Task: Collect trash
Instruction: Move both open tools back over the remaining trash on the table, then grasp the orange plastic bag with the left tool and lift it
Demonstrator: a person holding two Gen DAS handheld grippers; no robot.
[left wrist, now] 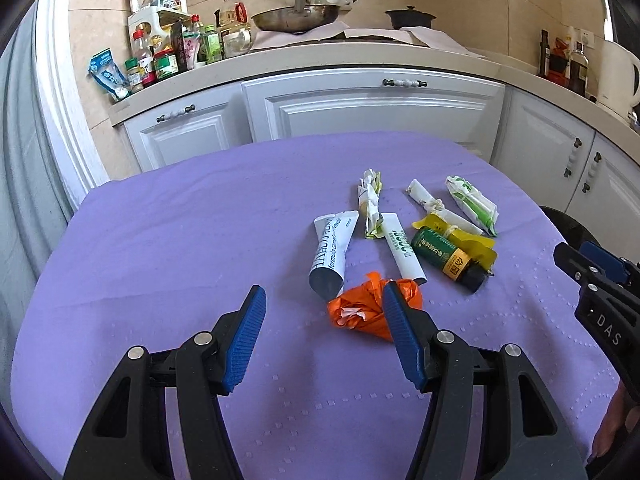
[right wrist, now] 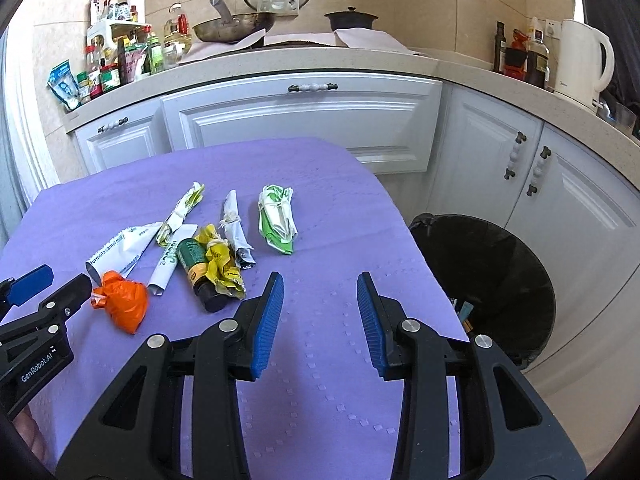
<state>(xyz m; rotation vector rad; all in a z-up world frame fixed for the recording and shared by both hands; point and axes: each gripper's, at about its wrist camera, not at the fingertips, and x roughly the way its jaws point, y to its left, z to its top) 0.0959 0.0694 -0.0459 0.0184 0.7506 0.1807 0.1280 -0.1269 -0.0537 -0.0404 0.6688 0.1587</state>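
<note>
Trash lies clustered on the bench beside the bin, handy for dropping; left gripper and right gripper hover, jaws part open, both empty.

**Colours on the table**

A purple cloth with a raised pattern of small dotted squares covers the table. On it lie an orange bag, a white tube with dark lettering, a dark green bottle with a yellow band and black cap, a yellow wrapper, and a green-and-white packet. The bin is black. Both grippers are black with ribbed blue pads.
</note>
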